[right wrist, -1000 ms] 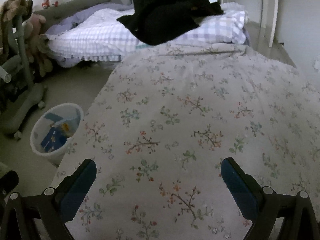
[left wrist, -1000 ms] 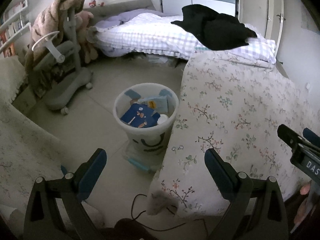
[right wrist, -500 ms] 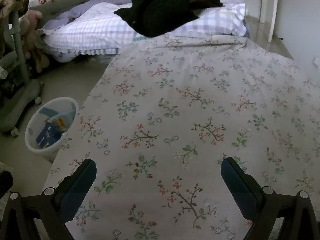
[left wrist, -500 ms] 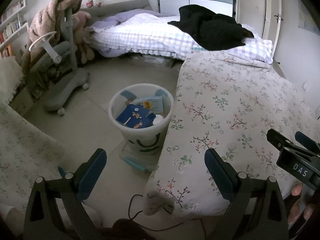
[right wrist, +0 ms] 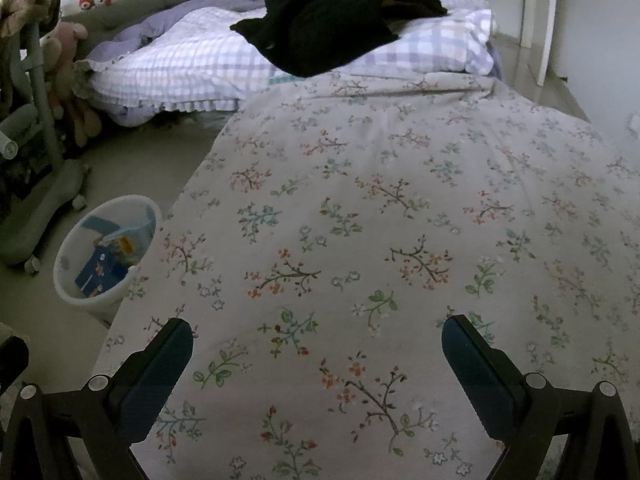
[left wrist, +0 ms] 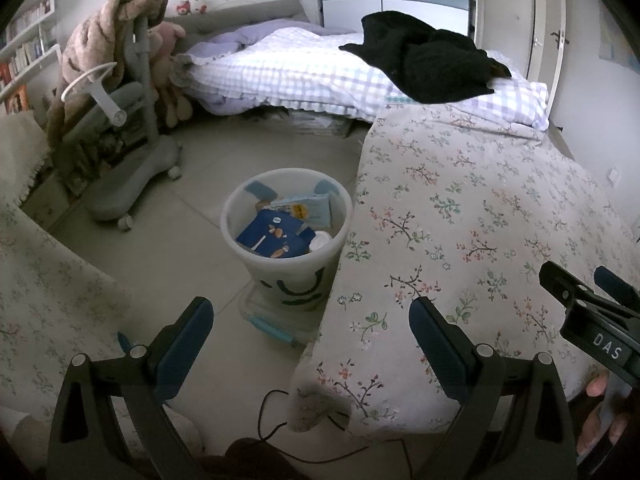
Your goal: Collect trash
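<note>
Two grippers: both spread wide, nothing held
Left gripper (left wrist: pixel 310 320): above the floor at the near left edge of the floral bedspread (left wrist: pixel 480 216)
Right gripper (right wrist: pixel 316 344): over the bedspread, clear of it
Trash bin (left wrist: pixel 294 276): white, on the floor, touching the bedspread's left edge
Bin contents: blue packet (left wrist: pixel 272 236), pale box (left wrist: pixel 310 208), white lid (left wrist: pixel 320 240)
Far end: black garment (right wrist: pixel 328 28) on a checked quilt (right wrist: pixel 192 64)

Cloth, plastic and tile
Matt floral cloth (right wrist: pixel 360 200); translucent smooth plastic bin (left wrist: pixel 288 268); glossy blue packet (left wrist: pixel 272 236); smooth floor tiles (left wrist: pixel 180 240).
</note>
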`<state>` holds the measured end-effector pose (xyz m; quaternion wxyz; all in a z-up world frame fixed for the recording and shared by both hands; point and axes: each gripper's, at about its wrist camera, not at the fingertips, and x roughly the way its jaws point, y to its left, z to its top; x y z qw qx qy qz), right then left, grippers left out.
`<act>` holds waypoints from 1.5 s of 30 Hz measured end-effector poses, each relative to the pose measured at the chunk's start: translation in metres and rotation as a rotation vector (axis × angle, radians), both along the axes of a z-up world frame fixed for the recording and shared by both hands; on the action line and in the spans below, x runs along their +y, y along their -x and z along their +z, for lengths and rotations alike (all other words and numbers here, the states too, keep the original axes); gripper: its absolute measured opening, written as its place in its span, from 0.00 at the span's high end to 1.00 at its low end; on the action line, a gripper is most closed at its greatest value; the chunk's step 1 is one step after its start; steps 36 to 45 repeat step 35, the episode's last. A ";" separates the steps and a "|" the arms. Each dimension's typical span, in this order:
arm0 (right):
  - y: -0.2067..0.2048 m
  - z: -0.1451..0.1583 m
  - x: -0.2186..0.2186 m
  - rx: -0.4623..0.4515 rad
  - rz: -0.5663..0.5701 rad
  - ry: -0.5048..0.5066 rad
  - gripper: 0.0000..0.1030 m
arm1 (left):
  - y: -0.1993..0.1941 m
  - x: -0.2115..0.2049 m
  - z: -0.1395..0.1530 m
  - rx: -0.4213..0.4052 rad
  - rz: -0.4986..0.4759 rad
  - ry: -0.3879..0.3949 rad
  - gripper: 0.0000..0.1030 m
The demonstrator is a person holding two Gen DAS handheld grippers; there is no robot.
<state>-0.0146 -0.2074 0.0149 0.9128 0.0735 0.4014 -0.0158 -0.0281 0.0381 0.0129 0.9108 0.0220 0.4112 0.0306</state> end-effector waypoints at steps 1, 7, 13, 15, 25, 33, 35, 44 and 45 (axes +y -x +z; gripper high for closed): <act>0.000 0.000 0.000 -0.001 -0.001 0.000 0.01 | 0.000 0.000 0.000 0.000 0.000 0.000 0.03; 0.001 0.000 0.001 -0.001 0.000 -0.002 0.01 | 0.000 0.001 0.000 0.000 0.004 -0.002 0.03; 0.001 0.001 0.001 -0.001 -0.001 -0.002 0.01 | 0.000 0.003 -0.001 -0.001 0.003 -0.001 0.03; 0.001 0.001 0.001 -0.001 -0.001 -0.002 0.01 | 0.000 0.003 -0.001 -0.001 0.002 -0.002 0.03; 0.001 0.000 0.002 -0.001 -0.002 -0.002 0.01 | 0.000 0.003 -0.001 0.000 0.002 -0.001 0.03; 0.001 0.001 0.002 0.000 -0.002 -0.002 0.01 | -0.002 0.002 -0.003 0.017 -0.006 0.017 0.03; 0.001 0.001 0.002 -0.001 -0.001 -0.002 0.01 | -0.003 0.003 -0.004 0.024 -0.007 0.030 0.03; 0.001 0.001 0.002 -0.001 -0.001 -0.002 0.01 | -0.003 0.003 -0.004 0.024 -0.007 0.030 0.03; 0.001 0.001 0.002 -0.001 -0.001 -0.002 0.01 | -0.003 0.003 -0.004 0.024 -0.007 0.030 0.03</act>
